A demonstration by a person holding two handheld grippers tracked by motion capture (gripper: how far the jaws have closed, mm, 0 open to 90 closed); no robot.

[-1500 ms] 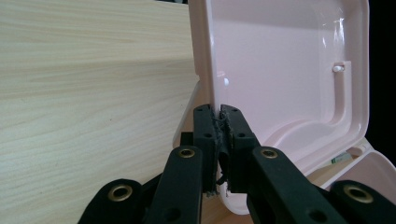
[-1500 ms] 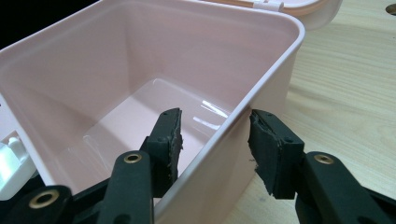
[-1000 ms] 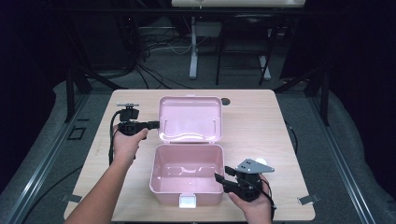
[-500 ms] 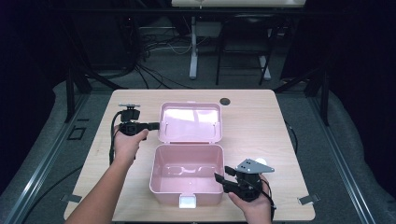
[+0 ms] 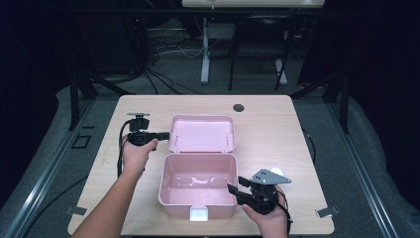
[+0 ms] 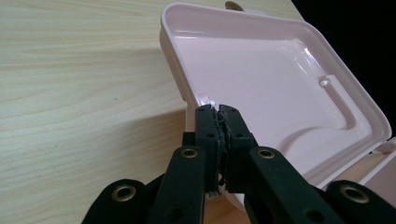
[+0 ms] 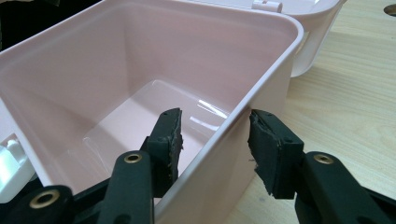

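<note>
While the pink box lies bare inside, left gripper fingers clamp its lid; right gripper fingers straddle its wall, apart.

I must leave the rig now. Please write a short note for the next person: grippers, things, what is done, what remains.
Left gripper: shut on the left edge of the open lid.
Right gripper: jaws open, one on each side of the right wall of the pink box, not pressing.
The box stands mid-table, empty, lid upright behind it, white latch at the front.
Done: lid gripped.
Left, probably: swing the lid and latch it.
</note>
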